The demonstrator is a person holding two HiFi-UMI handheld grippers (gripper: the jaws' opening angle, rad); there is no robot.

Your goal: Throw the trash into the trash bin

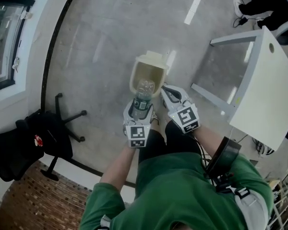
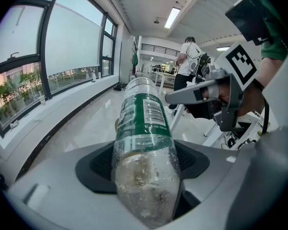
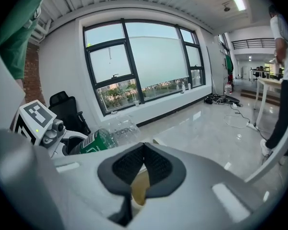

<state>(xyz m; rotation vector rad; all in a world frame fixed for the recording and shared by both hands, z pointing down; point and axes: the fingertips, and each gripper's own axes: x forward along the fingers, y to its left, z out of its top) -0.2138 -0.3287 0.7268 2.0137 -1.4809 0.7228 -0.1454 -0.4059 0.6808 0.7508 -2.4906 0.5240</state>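
A clear plastic bottle (image 1: 143, 96) with a green label sits between the jaws of my left gripper (image 1: 141, 108), which is shut on its lower body. The bottle hangs just over the open mouth of a cream trash bin (image 1: 152, 60) on the grey floor. In the left gripper view the bottle (image 2: 143, 143) points away from the camera, its base near the lens. My right gripper (image 1: 169, 93) is beside it on the right, by the bin's rim, its jaws shut with their tips meeting and nothing between them (image 3: 144, 147). The right gripper view shows the bottle (image 3: 105, 138) at the left.
A white table (image 1: 266, 85) on grey legs stands to the right. A black office chair (image 1: 41, 140) stands at the left by the window wall. A person's legs (image 1: 269, 4) show at the top right. Brick paving lies at the bottom left.
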